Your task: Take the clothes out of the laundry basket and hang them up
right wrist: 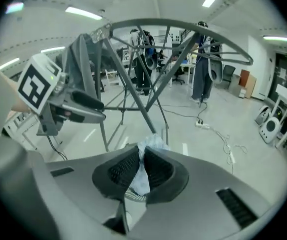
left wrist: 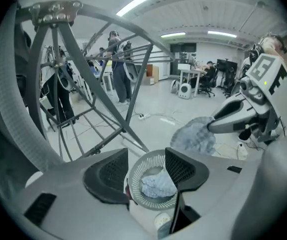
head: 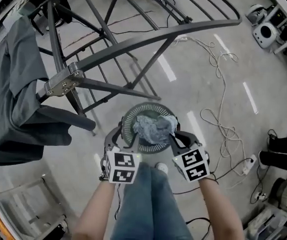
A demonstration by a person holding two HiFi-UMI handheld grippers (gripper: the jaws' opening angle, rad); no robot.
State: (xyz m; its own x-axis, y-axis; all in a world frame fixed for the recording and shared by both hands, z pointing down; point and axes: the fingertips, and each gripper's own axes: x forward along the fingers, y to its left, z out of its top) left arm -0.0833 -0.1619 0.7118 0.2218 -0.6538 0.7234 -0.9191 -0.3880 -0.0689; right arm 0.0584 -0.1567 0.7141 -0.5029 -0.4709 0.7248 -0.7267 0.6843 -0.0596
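A round slatted laundry basket (head: 128,118) stands on the floor below me, at the foot of the grey metal drying rack (head: 133,46). My right gripper (head: 176,134) is shut on a light blue cloth (head: 156,125) and holds it up over the basket. In the right gripper view the cloth (right wrist: 151,143) is pinched between the pads and sticks out past the tips of the right gripper (right wrist: 140,161). My left gripper (left wrist: 147,159) is open and empty, level with the right one. Between its jaws I look down on the basket (left wrist: 137,178) with another pale cloth (left wrist: 157,185) inside.
A grey garment (head: 13,94) hangs on the rack's left side. White cables (head: 223,119) and a power strip (head: 248,164) lie on the floor to the right. White devices (head: 266,34) stand at the far right. A person's jeans-clad legs (head: 151,204) are below the grippers.
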